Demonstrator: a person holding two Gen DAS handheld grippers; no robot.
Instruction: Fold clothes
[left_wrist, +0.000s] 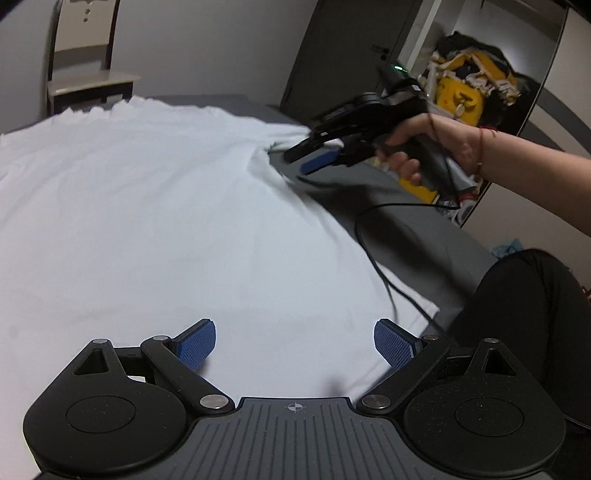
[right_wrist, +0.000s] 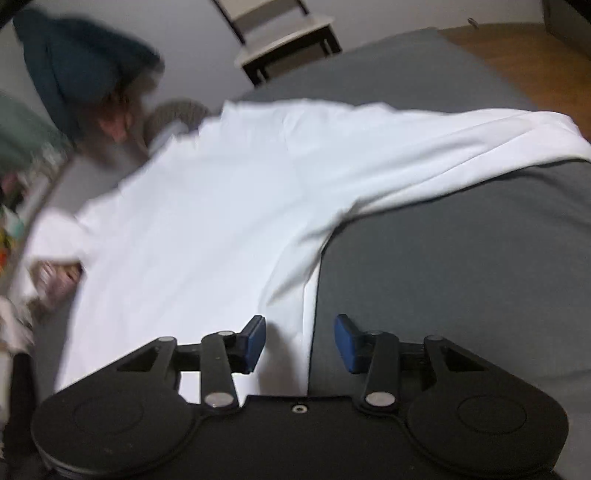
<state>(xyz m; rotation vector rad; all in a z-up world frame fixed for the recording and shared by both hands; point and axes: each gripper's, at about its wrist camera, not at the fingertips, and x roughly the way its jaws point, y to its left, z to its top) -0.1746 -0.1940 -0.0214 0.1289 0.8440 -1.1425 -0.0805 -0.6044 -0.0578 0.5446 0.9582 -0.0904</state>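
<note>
White shirt (left_wrist: 155, 206) lay flat on grey bed (left_wrist: 413, 206), long axis toward upper left, left hand-held gripper (left_wrist: 295, 345) gaped wide and empty, right hand-held gripper (right_wrist: 300, 341) parted, empty.

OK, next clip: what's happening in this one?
A person is working on a white shirt spread over a grey bed, with a handheld gripper in each hand. The left gripper hovers over the near part of the shirt, jaws wide apart and holding nothing. The right gripper, held in the person's hand, is at the shirt's side edge; its jaws stand open astride that edge, with no cloth pinched. No fold is visible yet.
</note>
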